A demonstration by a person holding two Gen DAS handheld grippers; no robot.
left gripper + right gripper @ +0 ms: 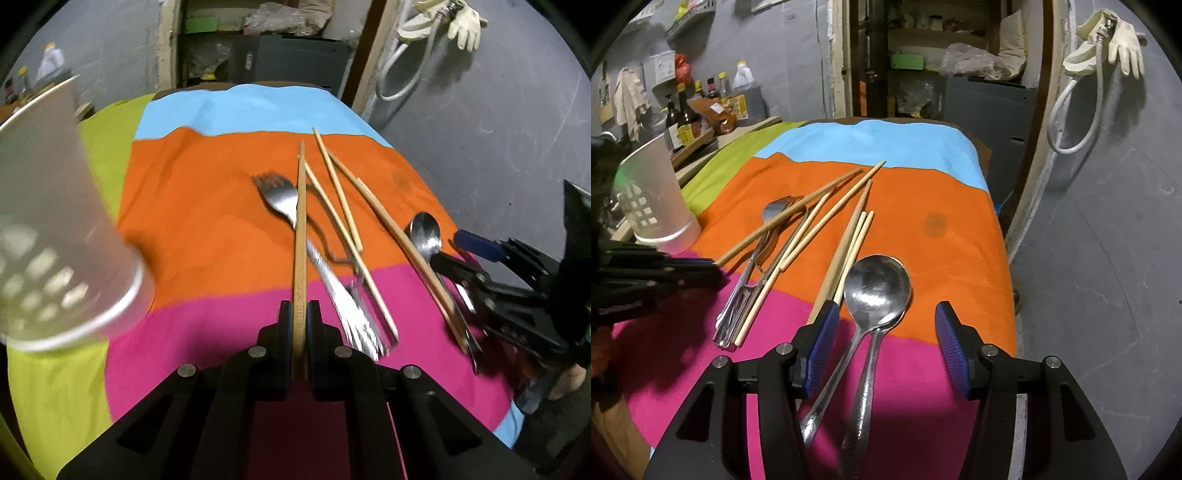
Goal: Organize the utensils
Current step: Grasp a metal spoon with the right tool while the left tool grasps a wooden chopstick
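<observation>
White plastic, my utensil holder [55, 229] stands left of my left gripper [300, 317]; I can't see its contents. Those fingers pinch one wooden chopstick [300, 221]. My right gripper [884, 325] is spread, spoons [875, 291] lying between its pads untouched. No bottle labels [738, 105] are readable to me.
</observation>
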